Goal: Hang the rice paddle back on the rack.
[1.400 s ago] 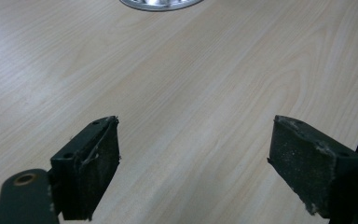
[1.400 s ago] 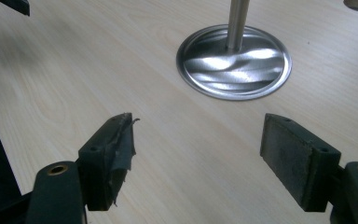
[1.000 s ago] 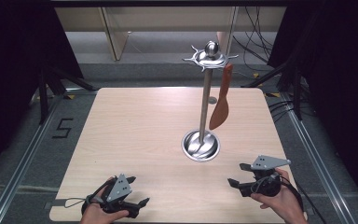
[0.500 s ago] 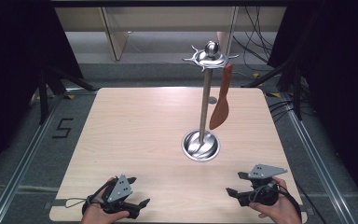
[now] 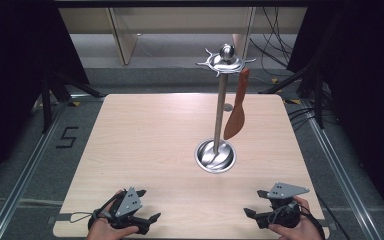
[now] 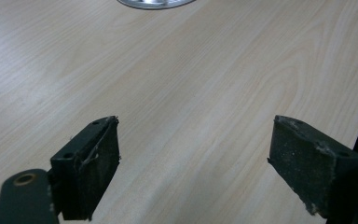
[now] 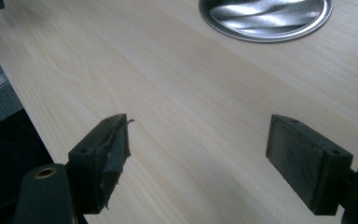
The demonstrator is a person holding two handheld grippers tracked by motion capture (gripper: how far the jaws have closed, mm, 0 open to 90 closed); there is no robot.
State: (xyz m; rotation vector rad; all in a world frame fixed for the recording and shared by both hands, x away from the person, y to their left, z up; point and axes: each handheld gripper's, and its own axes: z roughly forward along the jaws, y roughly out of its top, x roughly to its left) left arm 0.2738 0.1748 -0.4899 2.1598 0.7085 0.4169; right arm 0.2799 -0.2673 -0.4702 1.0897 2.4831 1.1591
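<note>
We hold the left gripper (image 5: 152,219) and right gripper (image 5: 248,213) at the table's (image 5: 145,135) near edge, jaws spread wide and empty. The metal stand (image 5: 216,155) with its hanging orange spatula (image 5: 236,111) sits well ahead, nearer the right gripper.

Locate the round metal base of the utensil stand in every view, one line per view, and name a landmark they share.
High view: the round metal base sits right of the table's centre, under the pole.
Left gripper view: a sliver of its rim at the top edge.
Right gripper view: at the top, right of centre.
Shared landmark: the pale wooden table.
</note>
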